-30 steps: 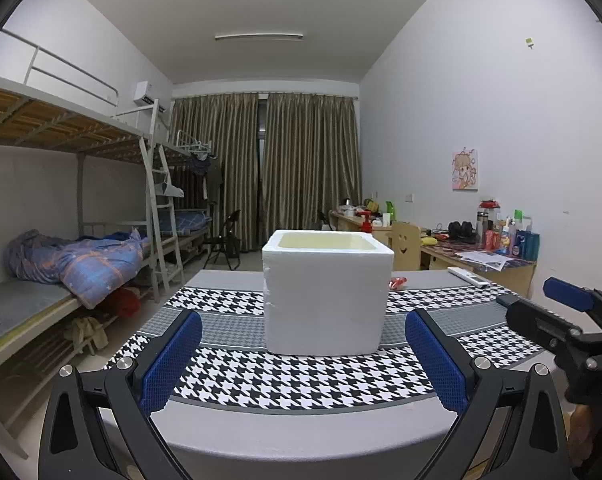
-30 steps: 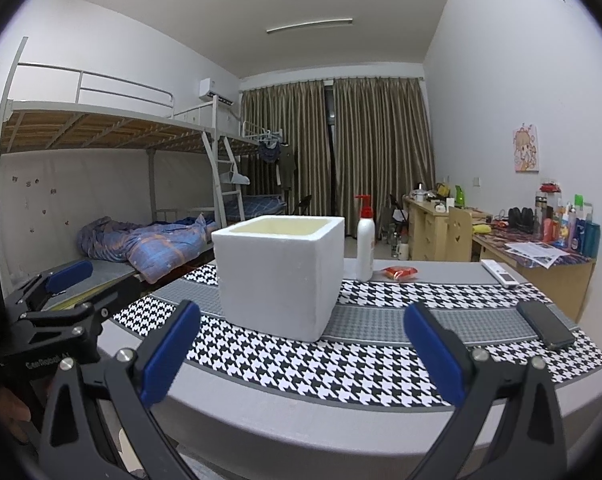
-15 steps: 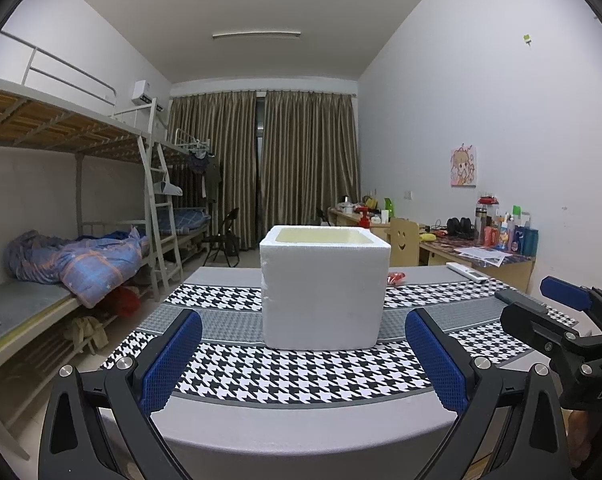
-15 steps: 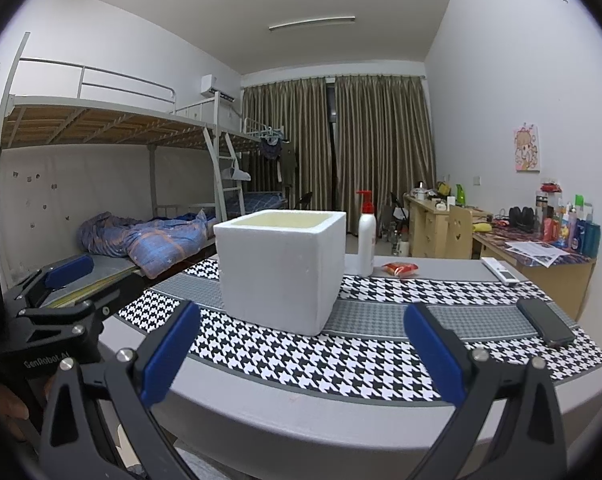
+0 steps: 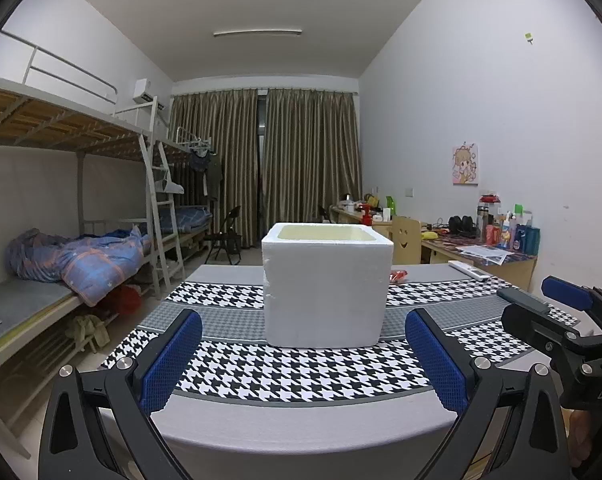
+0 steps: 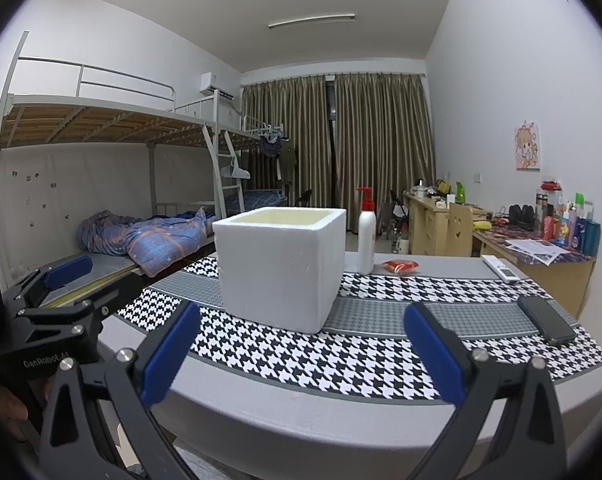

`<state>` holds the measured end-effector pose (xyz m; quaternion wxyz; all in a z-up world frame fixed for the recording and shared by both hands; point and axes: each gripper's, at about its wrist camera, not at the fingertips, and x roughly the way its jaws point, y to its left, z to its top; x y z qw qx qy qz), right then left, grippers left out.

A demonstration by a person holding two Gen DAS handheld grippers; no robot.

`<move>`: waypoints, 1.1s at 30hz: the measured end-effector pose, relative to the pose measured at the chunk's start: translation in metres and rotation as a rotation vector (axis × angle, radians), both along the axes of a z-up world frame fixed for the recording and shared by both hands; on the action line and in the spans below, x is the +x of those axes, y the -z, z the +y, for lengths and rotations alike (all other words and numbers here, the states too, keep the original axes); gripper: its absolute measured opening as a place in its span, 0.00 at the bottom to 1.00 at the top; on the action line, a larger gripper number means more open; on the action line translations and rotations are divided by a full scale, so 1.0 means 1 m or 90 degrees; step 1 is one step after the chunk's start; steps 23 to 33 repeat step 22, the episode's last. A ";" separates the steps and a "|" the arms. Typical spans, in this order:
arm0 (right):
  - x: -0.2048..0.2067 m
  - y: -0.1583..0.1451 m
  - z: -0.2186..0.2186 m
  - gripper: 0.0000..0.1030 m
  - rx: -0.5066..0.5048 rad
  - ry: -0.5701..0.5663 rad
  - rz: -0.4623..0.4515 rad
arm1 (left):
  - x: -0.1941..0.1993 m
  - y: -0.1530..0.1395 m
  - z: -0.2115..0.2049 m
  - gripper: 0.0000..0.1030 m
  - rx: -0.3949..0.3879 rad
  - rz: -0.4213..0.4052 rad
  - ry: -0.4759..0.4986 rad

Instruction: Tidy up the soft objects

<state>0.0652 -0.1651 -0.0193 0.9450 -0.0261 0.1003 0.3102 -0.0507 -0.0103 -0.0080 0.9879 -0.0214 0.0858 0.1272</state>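
I see both grippers level at the near edge of the houndstooth-clothed grey surface (image 5: 237,364), left gripper (image 5: 303,358) and right gripper (image 6: 301,354) spread wide, empty. Beyond my fingers stands the white square foam box (image 5: 327,290); past it a small red packet (image 6: 400,266).

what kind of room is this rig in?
Most likely a shared dorm room: metal bunk beds with a ladder, cluttered study desks along the right wall, and a cloth-covered table holding a foam box.
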 end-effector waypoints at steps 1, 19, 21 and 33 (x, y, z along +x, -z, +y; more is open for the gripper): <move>-0.001 0.000 0.000 1.00 0.001 -0.001 -0.001 | -0.001 0.000 0.000 0.99 0.001 -0.001 0.000; 0.001 0.003 -0.001 1.00 -0.001 0.001 0.003 | -0.002 0.002 -0.005 0.99 0.002 0.003 0.001; 0.001 0.003 -0.001 1.00 -0.001 0.001 0.004 | -0.002 0.002 -0.005 0.99 0.003 0.001 -0.001; 0.000 0.004 -0.002 1.00 -0.001 0.001 0.004 | -0.002 0.001 -0.004 0.99 0.004 0.000 -0.001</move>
